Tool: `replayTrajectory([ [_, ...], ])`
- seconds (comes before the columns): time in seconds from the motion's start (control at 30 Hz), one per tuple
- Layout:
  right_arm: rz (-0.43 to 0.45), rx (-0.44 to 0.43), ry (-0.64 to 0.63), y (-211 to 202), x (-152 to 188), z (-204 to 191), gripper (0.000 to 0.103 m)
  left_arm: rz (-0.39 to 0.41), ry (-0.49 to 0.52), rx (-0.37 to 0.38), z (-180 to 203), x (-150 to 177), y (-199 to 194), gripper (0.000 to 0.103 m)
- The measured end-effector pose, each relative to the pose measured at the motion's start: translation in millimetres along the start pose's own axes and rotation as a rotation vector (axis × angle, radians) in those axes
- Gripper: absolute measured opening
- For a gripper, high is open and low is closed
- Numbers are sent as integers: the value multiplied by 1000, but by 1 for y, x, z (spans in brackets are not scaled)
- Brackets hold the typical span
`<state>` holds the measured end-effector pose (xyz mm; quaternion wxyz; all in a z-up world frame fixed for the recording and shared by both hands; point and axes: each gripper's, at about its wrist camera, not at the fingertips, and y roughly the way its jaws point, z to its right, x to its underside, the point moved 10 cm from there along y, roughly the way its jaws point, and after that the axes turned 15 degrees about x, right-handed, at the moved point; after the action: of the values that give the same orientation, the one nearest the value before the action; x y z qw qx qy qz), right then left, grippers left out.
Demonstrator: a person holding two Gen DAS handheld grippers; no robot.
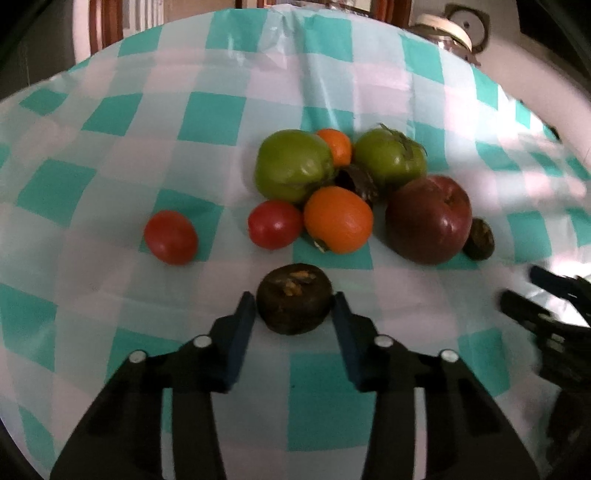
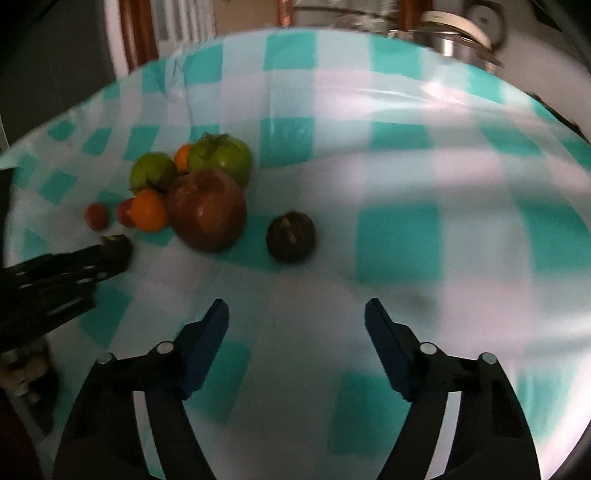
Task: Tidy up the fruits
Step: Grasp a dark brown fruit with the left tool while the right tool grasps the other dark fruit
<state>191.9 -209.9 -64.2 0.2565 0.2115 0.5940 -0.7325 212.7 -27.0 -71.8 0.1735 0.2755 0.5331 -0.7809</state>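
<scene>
Fruits sit in a pile on a teal and white checked tablecloth (image 1: pixel 110 147): two green ones (image 1: pixel 291 164), two oranges (image 1: pixel 338 219), two red tomatoes (image 1: pixel 170 237), a dark red apple (image 1: pixel 428 218) and small dark fruits. My left gripper (image 1: pixel 295 301) has its jaws on both sides of a dark round fruit (image 1: pixel 294 303) on the cloth, at or very near its sides. My right gripper (image 2: pixel 295 308) is open and empty over bare cloth, below another dark fruit (image 2: pixel 291 236). The apple (image 2: pixel 207 208) also shows there.
A third dark fruit (image 1: pixel 478 239) lies right of the apple. A metal pot with lid (image 2: pixel 458 35) stands beyond the table's far right edge. Wooden chair backs (image 2: pixel 136 37) stand behind the table. The right gripper also shows at the right edge of the left wrist view (image 1: pixel 517 291).
</scene>
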Motion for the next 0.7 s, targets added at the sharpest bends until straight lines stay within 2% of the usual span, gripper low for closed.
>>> replayTrajectory([
  [0.2,-11,21,-34,31,-26,-6,62,17,-31,45,0,-3,0,42],
  [0.3,-7,-9,-15,33,-28,-8,39,22,-37,68,-1,3,-1,42],
  [0.33,0,4,-18,32,-27,-7,37,24,-39,74,-2,3,-3,42],
  [0.4,0,13,-1,24,-17,-6,37,27,-46,85,-1,2,-1,42],
  [0.47,-3,-32,35,8,-3,-9,37,30,-52,95,-4,4,-4,42],
  [0.63,44,-114,100,-53,54,-29,37,33,-59,102,-7,6,-7,42],
  [0.7,77,-110,127,-68,58,-37,37,36,-65,110,-7,6,-8,42],
])
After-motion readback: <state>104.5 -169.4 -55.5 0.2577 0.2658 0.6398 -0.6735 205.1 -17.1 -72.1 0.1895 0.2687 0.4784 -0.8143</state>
